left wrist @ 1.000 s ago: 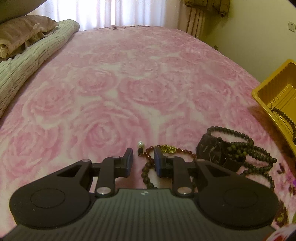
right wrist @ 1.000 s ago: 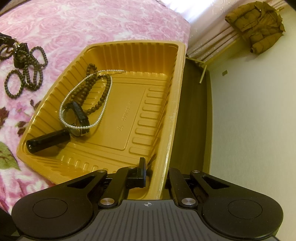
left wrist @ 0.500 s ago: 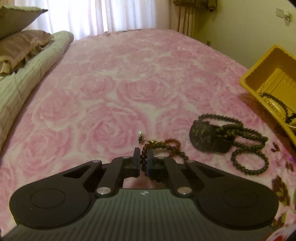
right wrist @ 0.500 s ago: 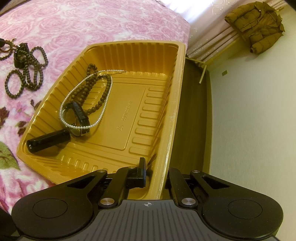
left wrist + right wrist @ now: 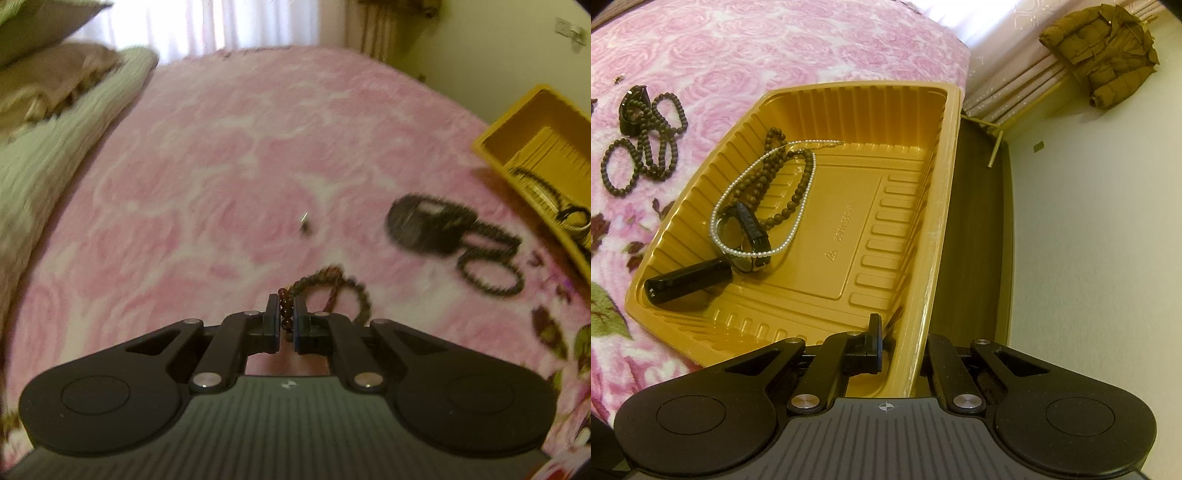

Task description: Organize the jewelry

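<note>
My left gripper (image 5: 286,314) is shut on a reddish-brown bead bracelet (image 5: 332,284) and holds it above the pink bedspread; its loop hangs to the right. A small pearl earring (image 5: 305,224) lies further out. A black watch tangled with dark bead strands (image 5: 454,236) lies to the right, also in the right wrist view (image 5: 642,125). My right gripper (image 5: 901,343) is shut on the near wall of the yellow tray (image 5: 923,258). The tray holds a pearl necklace (image 5: 798,206), brown beads (image 5: 768,173), a watch (image 5: 746,236) and a black tube (image 5: 689,280).
The yellow tray (image 5: 517,147) shows at the right of the left wrist view. A green striped quilt (image 5: 55,155) and pillows lie at the left of the bed. A dark wooden bedside surface (image 5: 975,229) sits beyond the tray. A jacket (image 5: 1104,55) hangs on the wall.
My left gripper closed on the reddish-brown bracelet and lifted it off the bedspread, pulling back and up. The right gripper has stayed on the tray wall.
</note>
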Motion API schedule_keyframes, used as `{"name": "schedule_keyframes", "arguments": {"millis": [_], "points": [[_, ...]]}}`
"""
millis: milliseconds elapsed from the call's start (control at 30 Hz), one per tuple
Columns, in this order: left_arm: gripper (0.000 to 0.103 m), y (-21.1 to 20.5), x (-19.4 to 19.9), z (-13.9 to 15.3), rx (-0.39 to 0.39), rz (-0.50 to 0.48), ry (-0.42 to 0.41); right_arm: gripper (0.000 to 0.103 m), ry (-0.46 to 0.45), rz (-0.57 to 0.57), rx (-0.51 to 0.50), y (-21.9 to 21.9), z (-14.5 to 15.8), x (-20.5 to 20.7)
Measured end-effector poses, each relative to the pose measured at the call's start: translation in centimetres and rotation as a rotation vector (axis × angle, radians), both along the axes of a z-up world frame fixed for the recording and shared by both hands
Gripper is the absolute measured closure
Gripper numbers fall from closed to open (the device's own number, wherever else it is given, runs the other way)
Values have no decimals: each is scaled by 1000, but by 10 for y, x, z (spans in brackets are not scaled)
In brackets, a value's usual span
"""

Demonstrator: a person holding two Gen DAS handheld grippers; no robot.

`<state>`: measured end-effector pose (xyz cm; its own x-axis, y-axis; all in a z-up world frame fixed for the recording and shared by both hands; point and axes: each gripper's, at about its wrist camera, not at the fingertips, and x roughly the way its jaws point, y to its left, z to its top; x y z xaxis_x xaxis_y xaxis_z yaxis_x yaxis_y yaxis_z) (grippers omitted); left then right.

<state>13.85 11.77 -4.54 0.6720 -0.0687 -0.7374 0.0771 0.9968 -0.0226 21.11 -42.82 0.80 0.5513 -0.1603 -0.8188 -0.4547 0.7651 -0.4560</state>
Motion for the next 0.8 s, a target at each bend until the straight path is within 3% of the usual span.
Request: {"name": "schedule_keyframes", "arguments": {"millis": [100,667,800], "points": [[97,10,-5,-8,-25,23,26,98,0,0,0,0,0,0],[94,16,-9,-6,-16,42,-8,98,0,1,1,-2,0,0],[103,14,-9,-4,16,26,-10,98,0,1,2,-3,0,0]]}}
